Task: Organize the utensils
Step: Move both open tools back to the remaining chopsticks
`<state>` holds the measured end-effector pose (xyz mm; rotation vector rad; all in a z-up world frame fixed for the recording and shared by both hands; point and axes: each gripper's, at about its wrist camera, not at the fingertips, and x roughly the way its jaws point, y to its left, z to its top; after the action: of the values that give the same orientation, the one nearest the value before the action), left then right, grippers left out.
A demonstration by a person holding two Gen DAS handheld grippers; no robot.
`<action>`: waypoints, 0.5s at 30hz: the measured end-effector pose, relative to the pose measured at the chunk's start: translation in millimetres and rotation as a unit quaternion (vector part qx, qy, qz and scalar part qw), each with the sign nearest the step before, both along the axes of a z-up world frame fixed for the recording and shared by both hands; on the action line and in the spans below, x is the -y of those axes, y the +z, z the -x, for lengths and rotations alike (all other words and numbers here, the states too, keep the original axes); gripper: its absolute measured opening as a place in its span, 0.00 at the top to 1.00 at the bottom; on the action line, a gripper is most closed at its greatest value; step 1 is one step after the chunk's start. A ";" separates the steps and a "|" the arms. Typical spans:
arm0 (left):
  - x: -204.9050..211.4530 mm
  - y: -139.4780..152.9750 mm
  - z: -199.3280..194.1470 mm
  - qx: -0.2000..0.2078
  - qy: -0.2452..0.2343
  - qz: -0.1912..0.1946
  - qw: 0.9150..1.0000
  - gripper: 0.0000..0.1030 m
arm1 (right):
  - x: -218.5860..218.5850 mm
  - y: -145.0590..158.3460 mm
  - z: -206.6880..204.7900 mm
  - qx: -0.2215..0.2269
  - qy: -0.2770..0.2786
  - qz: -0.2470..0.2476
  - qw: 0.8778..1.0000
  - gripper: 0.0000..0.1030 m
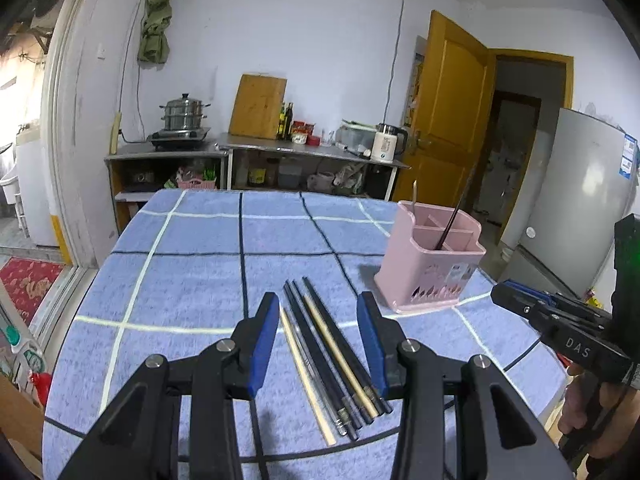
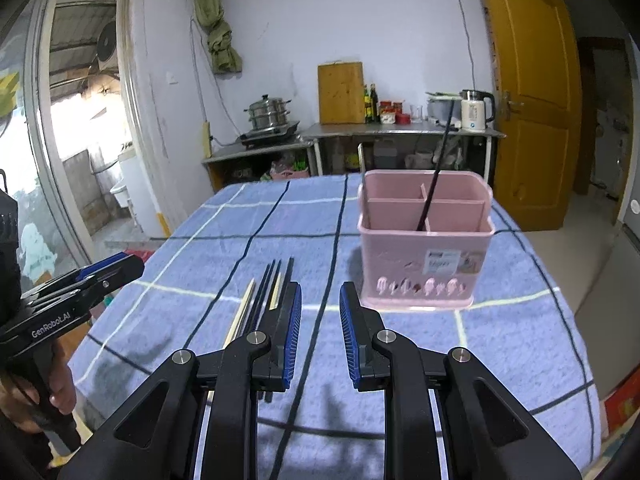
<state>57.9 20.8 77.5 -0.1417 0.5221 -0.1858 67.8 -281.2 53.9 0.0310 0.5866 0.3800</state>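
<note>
The chopsticks lie in a loose bundle on the blue checked cloth, side by side and nearly parallel, thick ends toward the near edge of the table. Most are black; two are pale, like bamboo or wood, and one looks clear or metal-tipped, though that is hard to tell. They are probably light, stiff and thin, and the dark glossy ones look slippery, so a pinch on one stick may roll it or drag its neighbours. The soft cloth lets a fingertip press under a stick. A sound place to grip is probably near the thick square end, across the flat sides, where the stick stands clearest of the rest.

The left gripper hovers above the bundle, its jaws partly apart and astride the sticks, holding nothing. The right gripper is just to the right of the bundle, its jaws also partly apart and empty.

Beyond and to the right stands the pink holder, upright, split into compartments, with one black stick leaning in it and a pale one at its far corner.
</note>
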 end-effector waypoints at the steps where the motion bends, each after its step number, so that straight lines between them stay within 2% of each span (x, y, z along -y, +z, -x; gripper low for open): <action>1: -1.8 -4.4 1.2 -0.004 -0.001 0.000 1.000 0.59 | -2.1 -2.7 1.2 -0.002 0.001 0.001 1.000 0.80; 8: -6.8 -33.4 -11.7 -0.048 -0.001 0.012 0.999 0.59 | -13.8 -16.3 -5.8 -0.019 0.017 0.005 1.000 0.80; 15: -9.5 -72.4 -44.9 -0.109 0.004 0.019 0.994 0.59 | -31.9 -40.3 -23.7 -0.049 0.042 0.018 0.998 0.80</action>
<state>102.7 30.3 5.2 -0.2032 0.7351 -0.1745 91.5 -249.3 13.6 -0.0088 0.6931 0.4510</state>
